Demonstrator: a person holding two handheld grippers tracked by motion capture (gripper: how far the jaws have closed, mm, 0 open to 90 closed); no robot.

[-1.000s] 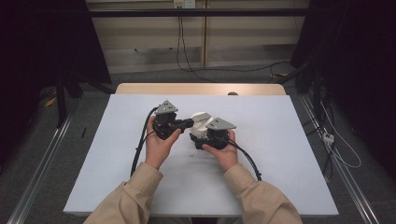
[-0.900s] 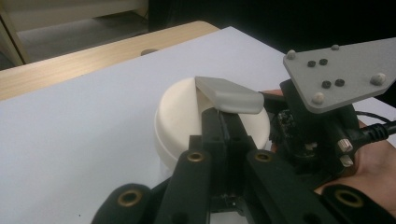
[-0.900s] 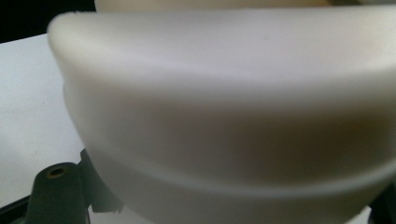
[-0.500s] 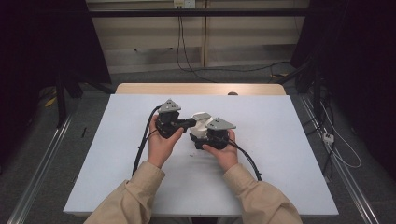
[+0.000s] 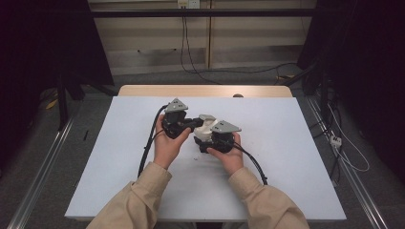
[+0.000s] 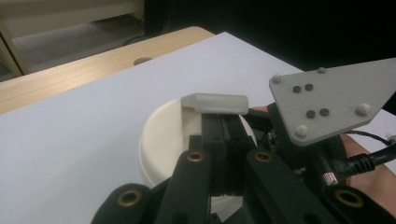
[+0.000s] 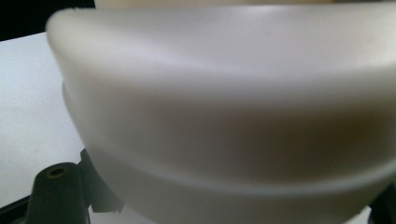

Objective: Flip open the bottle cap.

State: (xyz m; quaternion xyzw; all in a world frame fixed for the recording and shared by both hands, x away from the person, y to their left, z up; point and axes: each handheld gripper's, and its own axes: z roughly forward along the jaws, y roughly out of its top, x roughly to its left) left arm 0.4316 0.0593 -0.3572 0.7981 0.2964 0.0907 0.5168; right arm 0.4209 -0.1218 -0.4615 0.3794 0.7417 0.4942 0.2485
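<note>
The left gripper [image 5: 193, 123] is edging slightly right and nearer, its black jaws pressing in closer against the white container [image 5: 206, 128] between the hands. The left hand [image 5: 168, 143] is shifting with it. The right gripper [image 5: 210, 138] is barely moving at all.
</note>
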